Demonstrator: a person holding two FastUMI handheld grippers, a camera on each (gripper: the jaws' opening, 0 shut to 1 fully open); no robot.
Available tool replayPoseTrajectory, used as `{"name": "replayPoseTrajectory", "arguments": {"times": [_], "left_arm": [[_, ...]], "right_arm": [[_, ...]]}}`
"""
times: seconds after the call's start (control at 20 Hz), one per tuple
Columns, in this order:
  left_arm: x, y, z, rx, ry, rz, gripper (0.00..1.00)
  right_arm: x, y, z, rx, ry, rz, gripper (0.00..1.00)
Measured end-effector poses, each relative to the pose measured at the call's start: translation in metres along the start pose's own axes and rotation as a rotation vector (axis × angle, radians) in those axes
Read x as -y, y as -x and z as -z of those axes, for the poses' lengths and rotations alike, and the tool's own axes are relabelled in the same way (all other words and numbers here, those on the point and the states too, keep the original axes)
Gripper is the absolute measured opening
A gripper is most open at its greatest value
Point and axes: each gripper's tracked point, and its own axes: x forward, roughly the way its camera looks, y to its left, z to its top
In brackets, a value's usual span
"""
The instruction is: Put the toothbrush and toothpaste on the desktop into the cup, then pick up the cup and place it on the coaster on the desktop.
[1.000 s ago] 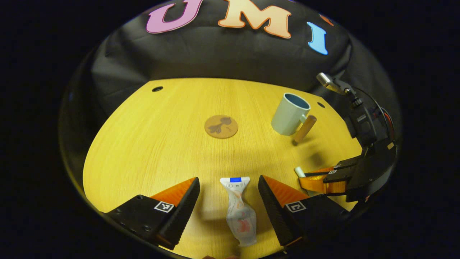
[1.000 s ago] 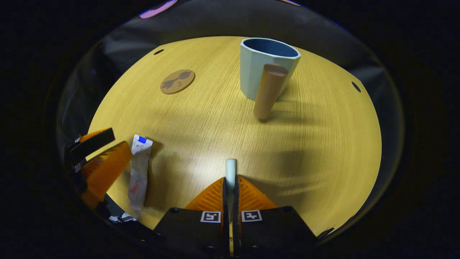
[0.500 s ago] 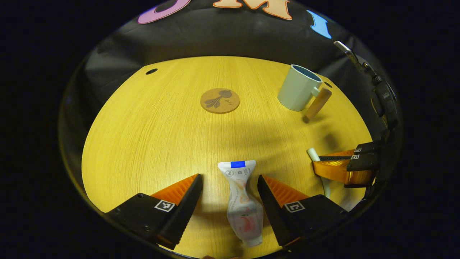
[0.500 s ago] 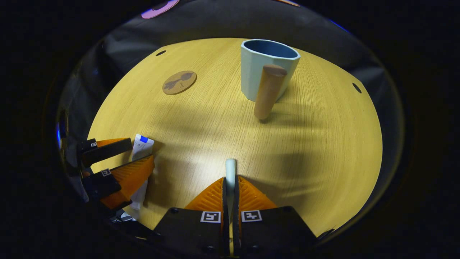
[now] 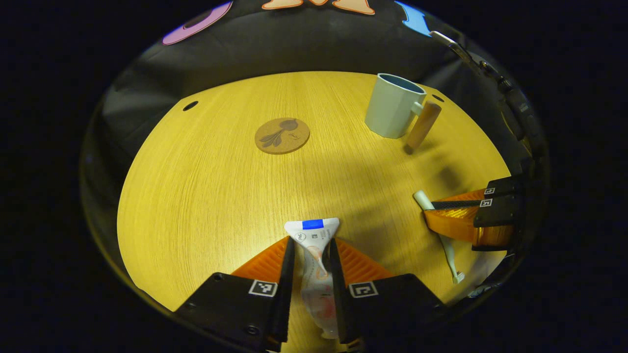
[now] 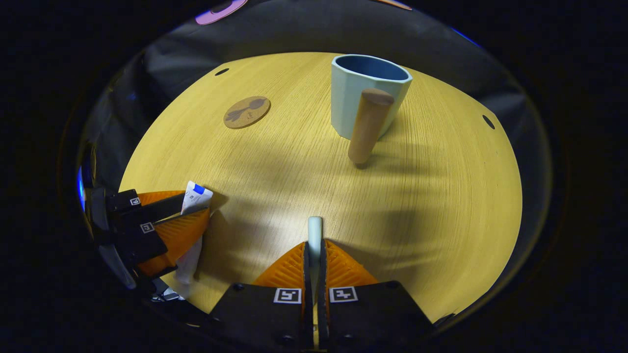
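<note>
Pinching the toothpaste (image 5: pixel 314 245) at its neck, the left hand-held gripper (image 5: pixel 310 255) readies a lift off the desk (image 5: pixel 206 196); the right hand-held gripper (image 6: pixel 314 255) clamps the toothbrush (image 6: pixel 314 230), both bound for the cup (image 6: pixel 365 93)

1. A staged recording booth: black cloth wall (image 5: pixel 304 44) drapes behind a round wooden counter (image 5: pixel 206 186).
2. Cable holes pierce the counter's edge, and one overhead light leaves the surroundings dark.
</note>
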Motion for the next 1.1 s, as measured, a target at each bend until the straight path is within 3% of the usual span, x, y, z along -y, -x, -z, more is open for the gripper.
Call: {"name": "replayPoseTrajectory", "arguments": {"times": [0.05,0.1,0.4,0.8,1.1], "left_arm": [[0.001,0.000,-0.001,0.000,0.012,0.004,0.33],[0.002,-0.002,-0.002,0.005,0.021,0.008,0.18],[0.003,-0.001,-0.003,0.044,0.060,0.004,0.03],[0.002,0.012,-0.011,0.097,0.105,0.029,0.01],[0.003,0.051,-0.028,0.209,0.098,0.048,0.00]], "right_arm": [[0.000,0.001,0.000,-0.001,0.001,0.000,0.07],[0.002,0.000,0.001,-0.001,0.002,0.000,0.07],[0.002,0.000,0.001,0.024,-0.011,-0.002,0.07],[0.001,0.006,-0.002,0.067,-0.103,-0.071,0.06],[0.002,0.037,-0.034,0.246,-0.121,-0.087,0.06]]}}
